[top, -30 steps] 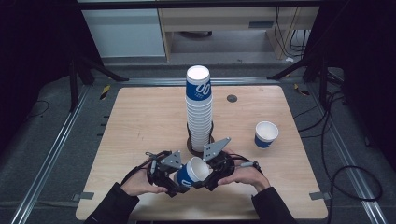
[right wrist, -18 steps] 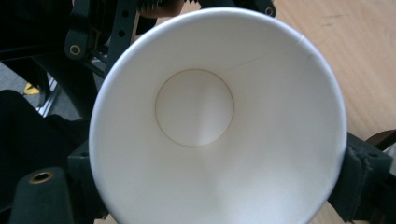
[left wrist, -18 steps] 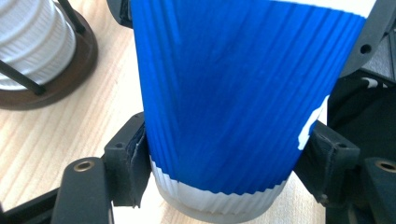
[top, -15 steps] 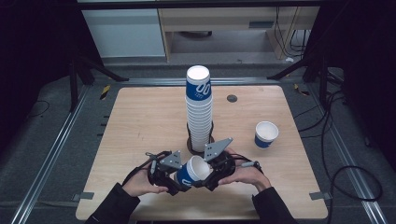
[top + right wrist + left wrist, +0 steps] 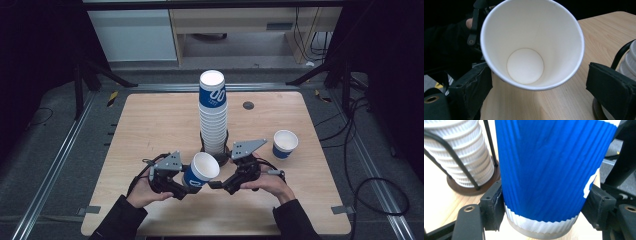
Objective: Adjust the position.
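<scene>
While my left gripper [image 5: 186, 186] clamps the blue paper cup [image 5: 200, 172] tilted above the tabletop [image 5: 150, 120] in the high view, my right gripper [image 5: 220, 184], jaws just opened, sits beside its rim, near the cup stack [image 5: 213, 117]. Through the left gripper view, both pads press the ribbed cup wall [image 5: 544, 170] just above its base. Through the right gripper view, my jaws stand apart either side of the cup's mouth [image 5: 531, 45], touching nothing. I should back away straight, without brushing the rim.
</scene>
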Motion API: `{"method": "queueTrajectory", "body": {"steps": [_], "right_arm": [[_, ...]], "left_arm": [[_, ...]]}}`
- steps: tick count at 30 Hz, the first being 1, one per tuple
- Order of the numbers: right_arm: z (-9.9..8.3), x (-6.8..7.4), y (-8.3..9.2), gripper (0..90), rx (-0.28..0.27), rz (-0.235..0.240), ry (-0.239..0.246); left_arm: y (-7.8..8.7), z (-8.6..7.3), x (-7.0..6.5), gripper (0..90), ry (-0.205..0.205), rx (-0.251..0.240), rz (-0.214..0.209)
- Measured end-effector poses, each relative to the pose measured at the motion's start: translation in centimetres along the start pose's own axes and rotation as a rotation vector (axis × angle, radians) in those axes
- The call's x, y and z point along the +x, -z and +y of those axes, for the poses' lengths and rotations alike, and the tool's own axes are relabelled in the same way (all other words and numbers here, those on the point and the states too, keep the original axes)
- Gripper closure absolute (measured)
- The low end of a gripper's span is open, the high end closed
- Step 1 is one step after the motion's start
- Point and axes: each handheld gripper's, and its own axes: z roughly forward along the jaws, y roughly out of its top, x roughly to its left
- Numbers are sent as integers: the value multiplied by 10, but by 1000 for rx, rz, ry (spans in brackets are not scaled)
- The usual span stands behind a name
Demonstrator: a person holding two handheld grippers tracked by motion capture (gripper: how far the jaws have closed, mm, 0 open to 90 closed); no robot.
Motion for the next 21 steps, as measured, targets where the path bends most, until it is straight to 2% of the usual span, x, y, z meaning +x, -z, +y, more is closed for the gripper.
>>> {"method": "queueTrajectory", "body": {"steps": [6,9,14,15,21], "right_arm": [[-1,2,-7,73,-3,31,-16],[-2,4,-12,99,-9,56,-17],[-4,4,-16,135,-9,80,-41],[-5,3,-16,191,-20,94,-47],[-4,4,-15,214,-27,97,-35]], "left_arm": [[-8,5,-10,277,-32,10,7],[-10,6,-12,277,-35,7,6],[-12,6,-13,277,-40,21,8],[-12,6,-12,277,-36,20,9],[-10,6,-12,272,-38,13,6]]}}
